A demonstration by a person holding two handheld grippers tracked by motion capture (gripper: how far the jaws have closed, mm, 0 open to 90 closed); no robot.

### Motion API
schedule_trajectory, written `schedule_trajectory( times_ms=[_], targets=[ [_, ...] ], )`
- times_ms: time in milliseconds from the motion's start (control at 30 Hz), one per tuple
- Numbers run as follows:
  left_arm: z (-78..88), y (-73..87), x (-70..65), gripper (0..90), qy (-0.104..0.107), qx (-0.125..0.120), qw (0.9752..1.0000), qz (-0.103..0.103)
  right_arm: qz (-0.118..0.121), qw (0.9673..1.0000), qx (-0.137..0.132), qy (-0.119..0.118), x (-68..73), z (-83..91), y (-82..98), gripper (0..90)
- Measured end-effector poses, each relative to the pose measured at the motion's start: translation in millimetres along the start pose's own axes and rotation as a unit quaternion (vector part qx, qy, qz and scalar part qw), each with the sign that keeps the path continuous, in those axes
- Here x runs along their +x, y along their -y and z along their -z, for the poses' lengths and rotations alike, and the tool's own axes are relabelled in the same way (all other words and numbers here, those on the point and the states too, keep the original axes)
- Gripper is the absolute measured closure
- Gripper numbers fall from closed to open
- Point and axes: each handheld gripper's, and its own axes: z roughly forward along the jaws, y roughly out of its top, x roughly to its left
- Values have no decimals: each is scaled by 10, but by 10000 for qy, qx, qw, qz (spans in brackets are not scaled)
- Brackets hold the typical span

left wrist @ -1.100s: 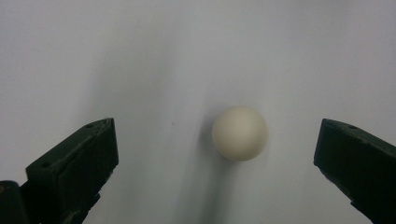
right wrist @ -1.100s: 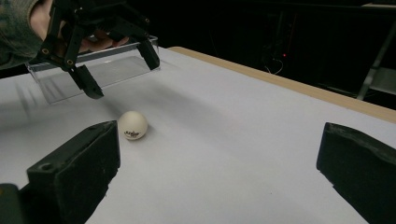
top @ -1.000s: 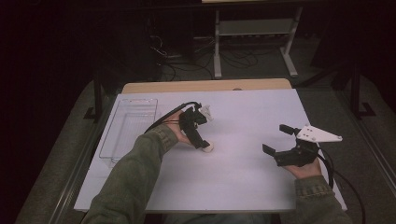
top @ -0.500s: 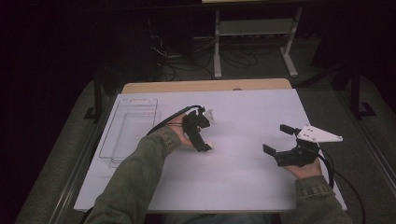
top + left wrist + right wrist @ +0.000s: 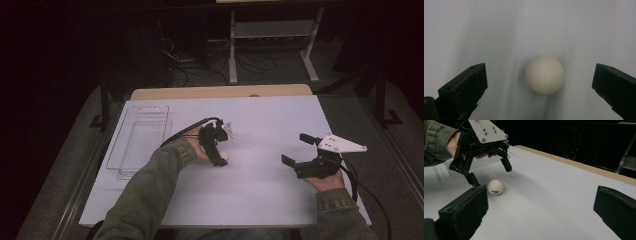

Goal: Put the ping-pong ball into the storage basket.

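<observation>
Left hand-held gripper (image 5: pixel 541 82), jaws apart, straddles the ball (image 5: pixel 544 74): likely light, smooth, roll-prone on the table (image 5: pixel 260 190); pinch across its widest girth.

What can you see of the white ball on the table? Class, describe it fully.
The white ball is small, smooth, matt and cream-white, like a table tennis ball, with small dark print low on one side. It rests alone on the white table, casting a soft shadow. The left gripper hangs just above it, jaws open to either side and not touching it. A clear plastic tray lies apart, further left.
</observation>
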Motion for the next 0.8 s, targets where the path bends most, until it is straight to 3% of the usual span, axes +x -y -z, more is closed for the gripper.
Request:
schedule_trajectory(
  times_ms=[333, 600, 800],
  targets=[
    [-43, 0, -19, 40, 17, 146, 9998, -115, -5, 10000, 1, -3, -4, -1, 1, 0],
    [-77, 11, -30, 102, -90, 161, 9997, -163, -4, 10000, 12, -11, -6, -4, 3, 0],
    [-114, 23, -27, 141, -58, 139, 9998, -148, -18, 10000, 17, -18, -12, -3, 6, 0]
  ],
)
